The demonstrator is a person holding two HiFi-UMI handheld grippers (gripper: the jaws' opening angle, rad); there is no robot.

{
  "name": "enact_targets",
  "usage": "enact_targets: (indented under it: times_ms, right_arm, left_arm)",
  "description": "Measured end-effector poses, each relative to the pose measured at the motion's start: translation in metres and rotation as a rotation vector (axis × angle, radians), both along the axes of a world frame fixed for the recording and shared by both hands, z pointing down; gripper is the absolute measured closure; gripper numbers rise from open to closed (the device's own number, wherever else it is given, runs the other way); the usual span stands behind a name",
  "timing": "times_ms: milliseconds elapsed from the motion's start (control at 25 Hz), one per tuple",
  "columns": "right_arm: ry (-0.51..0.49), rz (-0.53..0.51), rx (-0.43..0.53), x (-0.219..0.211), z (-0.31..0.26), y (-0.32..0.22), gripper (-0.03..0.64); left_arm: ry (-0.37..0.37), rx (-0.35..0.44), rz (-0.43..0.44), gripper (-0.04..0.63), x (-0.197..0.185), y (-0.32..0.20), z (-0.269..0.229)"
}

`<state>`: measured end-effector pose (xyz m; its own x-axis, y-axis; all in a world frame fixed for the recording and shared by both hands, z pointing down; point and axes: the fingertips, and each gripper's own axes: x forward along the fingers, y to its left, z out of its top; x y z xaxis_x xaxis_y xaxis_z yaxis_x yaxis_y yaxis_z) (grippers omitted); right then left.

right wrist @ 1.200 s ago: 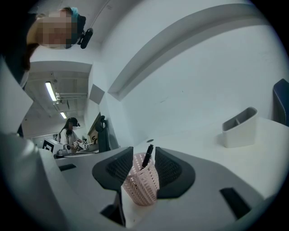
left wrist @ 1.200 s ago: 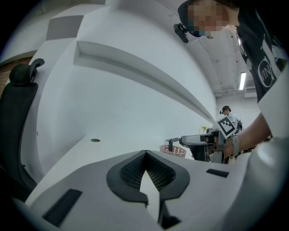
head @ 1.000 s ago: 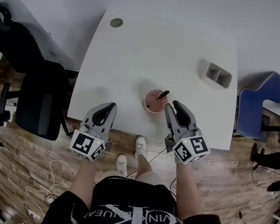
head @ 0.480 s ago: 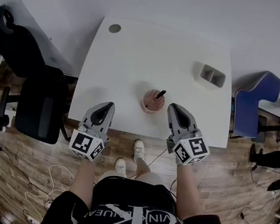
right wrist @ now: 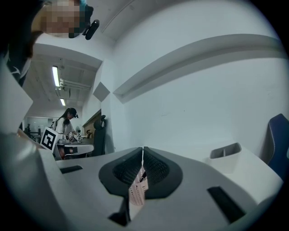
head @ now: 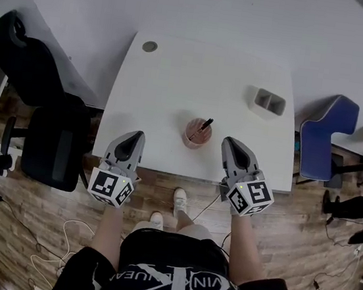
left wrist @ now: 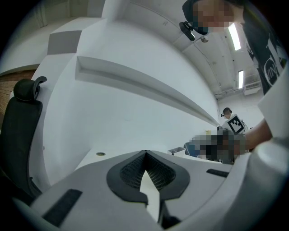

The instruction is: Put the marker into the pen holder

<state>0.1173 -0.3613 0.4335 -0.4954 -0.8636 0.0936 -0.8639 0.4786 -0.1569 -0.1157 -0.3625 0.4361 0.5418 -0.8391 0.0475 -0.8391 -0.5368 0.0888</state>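
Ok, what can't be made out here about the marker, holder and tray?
- Marker lower end: head view, hidden inside the holder; too small to tell how deep it sits.
- Holder in the right gripper view: only a sliver shows past the shut right gripper.
- Holder in the left gripper view: hidden behind the shut left gripper.
- Tray contents: too small in head view; its wall hides them in the right gripper view.

Black marker (head: 204, 125) leaning tilted inside pink round pen holder (head: 193, 139); holder standing upright near table (head: 171, 73) front edge.
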Motion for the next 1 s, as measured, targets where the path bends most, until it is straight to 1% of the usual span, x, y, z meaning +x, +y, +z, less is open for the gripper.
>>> enact_targets:
  times_ms: [560, 1000]
  right_arm:
    - [0.003, 0.034, 0.043, 0.001, -0.022, 0.019, 0.591]
    - [0.012, 0.056, 0.072, 0.006, -0.038, 0.029, 0.591]
  left_arm:
    - [0.000, 0.037, -0.027, 0.581, -0.022, 0.009, -0.023]
    - [0.000, 0.059, -0.016, 0.581, -0.021, 0.014, -0.036]
